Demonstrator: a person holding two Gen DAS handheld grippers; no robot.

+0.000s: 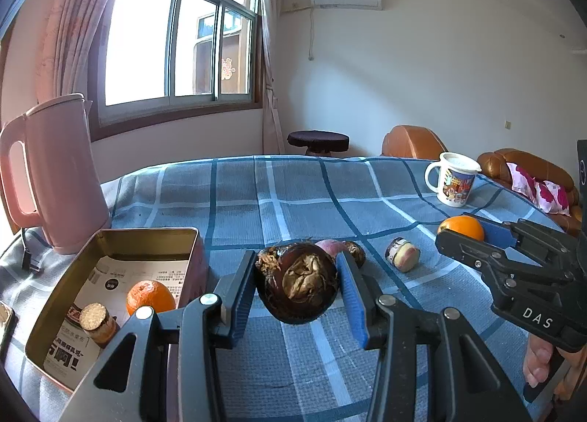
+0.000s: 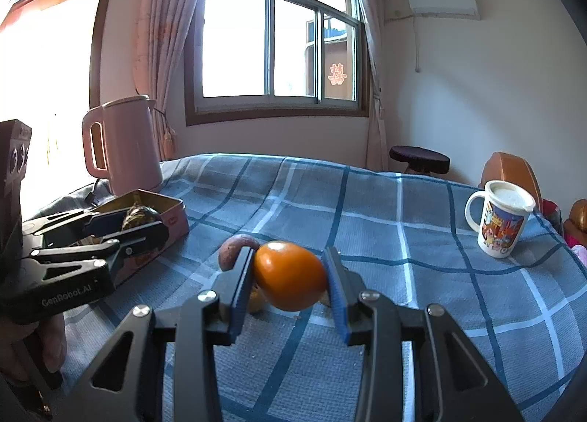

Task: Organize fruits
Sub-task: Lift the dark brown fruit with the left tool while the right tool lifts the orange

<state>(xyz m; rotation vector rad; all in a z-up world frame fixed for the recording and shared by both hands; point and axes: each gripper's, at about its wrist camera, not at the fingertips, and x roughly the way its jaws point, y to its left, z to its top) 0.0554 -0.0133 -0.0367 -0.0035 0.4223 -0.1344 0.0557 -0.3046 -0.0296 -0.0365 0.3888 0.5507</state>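
My left gripper (image 1: 297,286) is shut on a dark brown, scaly round fruit (image 1: 299,284), held just right of the gold-lined tin box (image 1: 110,235). In the tin lie an orange (image 1: 150,297) and a short brown cut piece (image 1: 96,321). My right gripper (image 2: 290,277) is shut on a smooth orange fruit (image 2: 290,275) a little above the checked cloth. In the left wrist view that gripper (image 1: 467,233) and its orange fruit (image 1: 461,227) appear at the right. On the cloth lie a reddish fruit (image 1: 332,248) and a cut piece (image 1: 402,254).
A pink kettle (image 1: 62,172) with its cord stands behind the tin at the left. A lidded cartoon mug (image 2: 500,218) stands at the far right of the blue checked tablecloth (image 2: 367,209). Brown sofas and a dark stool lie beyond the table's far edge.
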